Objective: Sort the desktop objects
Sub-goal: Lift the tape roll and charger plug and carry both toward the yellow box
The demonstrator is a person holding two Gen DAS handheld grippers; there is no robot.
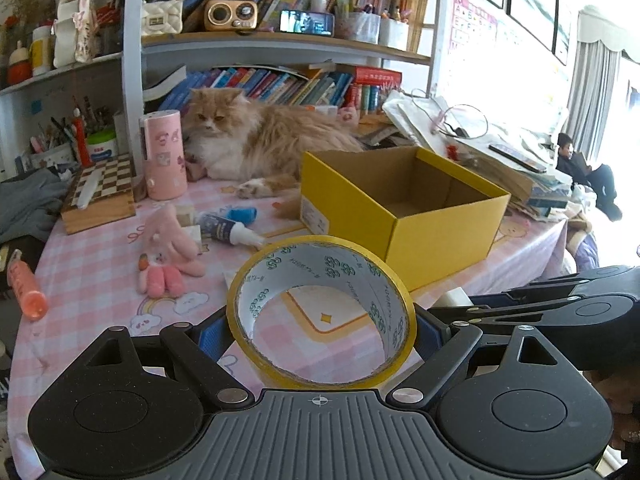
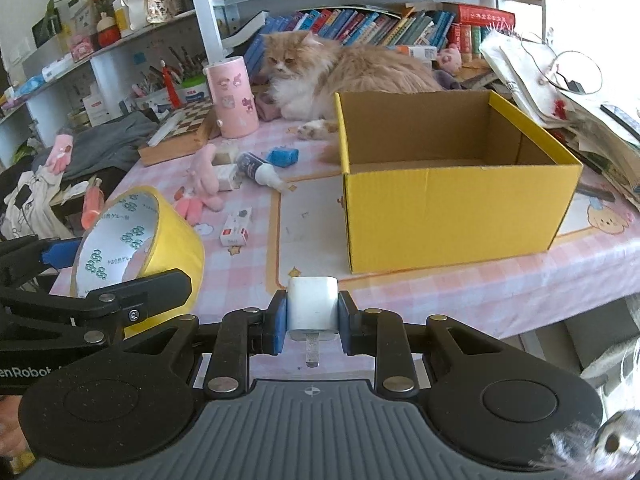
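Observation:
My left gripper [image 1: 320,332] is shut on a yellow tape roll [image 1: 256,276], held above the pink checked tablecloth; the roll also shows in the right wrist view [image 2: 168,232]. My right gripper [image 2: 313,320] is shut on a white charger plug [image 2: 313,304], prongs pointing back at the camera, near the table's front edge. An open yellow cardboard box [image 1: 436,236] stands ahead and to the right; in the right wrist view the box [image 2: 452,212] looks empty. The right gripper's arm [image 1: 560,304] shows at the left view's right side.
A ginger cat [image 1: 256,136] lies behind the box. On the cloth lie a pink plush rabbit [image 1: 168,248], a glue bottle [image 1: 228,230], a blue item [image 2: 283,157], a small white-red box [image 2: 237,227] and an orange tube [image 1: 26,290]. A pink canister [image 1: 163,154], chessboard [image 1: 102,194] and paper stacks [image 1: 500,160] crowd the edges.

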